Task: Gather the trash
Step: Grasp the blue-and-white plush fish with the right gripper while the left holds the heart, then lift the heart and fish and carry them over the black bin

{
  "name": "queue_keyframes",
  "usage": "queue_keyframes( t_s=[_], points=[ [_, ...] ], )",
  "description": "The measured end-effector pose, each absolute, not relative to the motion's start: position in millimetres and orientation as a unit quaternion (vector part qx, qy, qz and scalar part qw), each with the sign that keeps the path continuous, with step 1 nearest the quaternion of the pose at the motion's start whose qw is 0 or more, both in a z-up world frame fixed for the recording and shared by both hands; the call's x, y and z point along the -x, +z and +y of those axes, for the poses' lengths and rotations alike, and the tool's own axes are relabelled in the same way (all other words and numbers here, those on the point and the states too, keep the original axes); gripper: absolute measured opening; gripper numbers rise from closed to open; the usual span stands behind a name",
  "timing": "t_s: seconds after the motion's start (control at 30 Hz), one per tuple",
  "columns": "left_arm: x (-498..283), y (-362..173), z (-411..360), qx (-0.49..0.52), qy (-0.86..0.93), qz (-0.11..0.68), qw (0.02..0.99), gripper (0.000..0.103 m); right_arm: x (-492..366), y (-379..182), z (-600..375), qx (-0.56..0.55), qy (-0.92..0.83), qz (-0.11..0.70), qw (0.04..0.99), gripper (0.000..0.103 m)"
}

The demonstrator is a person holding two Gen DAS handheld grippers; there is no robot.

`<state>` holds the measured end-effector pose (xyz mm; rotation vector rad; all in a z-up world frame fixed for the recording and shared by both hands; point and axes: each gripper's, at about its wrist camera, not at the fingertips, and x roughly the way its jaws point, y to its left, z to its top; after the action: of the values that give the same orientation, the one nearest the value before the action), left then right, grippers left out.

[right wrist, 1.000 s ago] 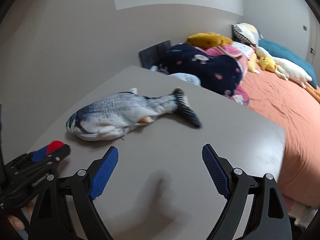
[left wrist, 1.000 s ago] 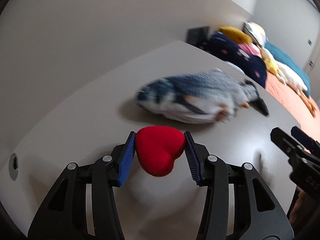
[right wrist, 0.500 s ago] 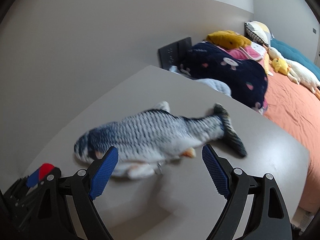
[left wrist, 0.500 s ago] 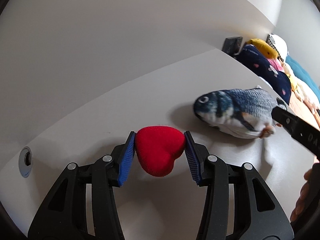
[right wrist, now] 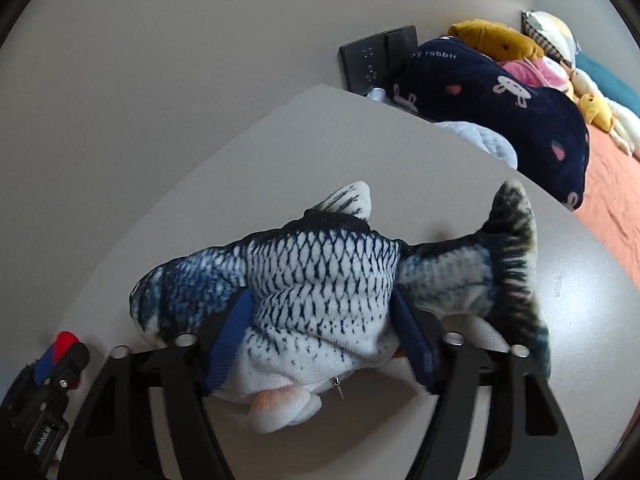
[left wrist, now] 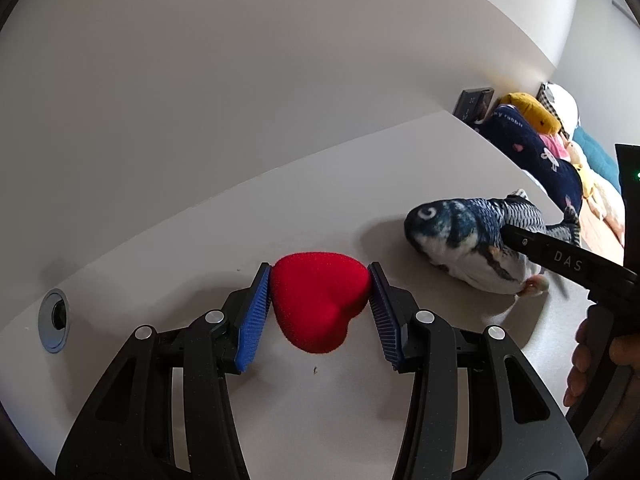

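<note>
One red plush heart (left wrist: 320,304) sits pinched between the blue pads of the left gripper (left wrist: 320,308), half-closed on it just above the grey table (left wrist: 200,248). At its 2 o'clock lies one plush fish (right wrist: 320,292), its middle squeezed between the narrowed fingers of the right gripper (right wrist: 320,340). The right gripper reaches level across the table from 4 o'clock.

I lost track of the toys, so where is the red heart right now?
The red heart is clamped between the blue pads of the left tool, just above the grey table, left of the plush fish.
</note>
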<state>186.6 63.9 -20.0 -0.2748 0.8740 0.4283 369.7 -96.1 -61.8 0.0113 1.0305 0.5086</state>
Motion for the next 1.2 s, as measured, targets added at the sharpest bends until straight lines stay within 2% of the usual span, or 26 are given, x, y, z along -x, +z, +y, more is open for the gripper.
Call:
queue_keyframes(
  t_s=[0.07,0.17,0.57,1.2],
  points=[
    [-187,-20,63,0.129,0.204,0.419,0.875,0.047,-369,-60,-100,-0.029,0.249,0.49,0.835,0.04],
    [-186,-20,62,0.127,0.204,0.419,0.876,0.047,-364,-55,-104,-0.041,0.249,0.485,0.837,0.034],
    [-191,-16,48,0.115,0.191,0.416,0.882,0.047,-344,-32,-148,-0.084,0.232,0.449,0.859,0.033],
    [-176,19,-31,0.068,0.133,0.404,0.902,0.047,-291,11,-238,-0.113,0.206,0.418,0.877,0.036]
  ],
)
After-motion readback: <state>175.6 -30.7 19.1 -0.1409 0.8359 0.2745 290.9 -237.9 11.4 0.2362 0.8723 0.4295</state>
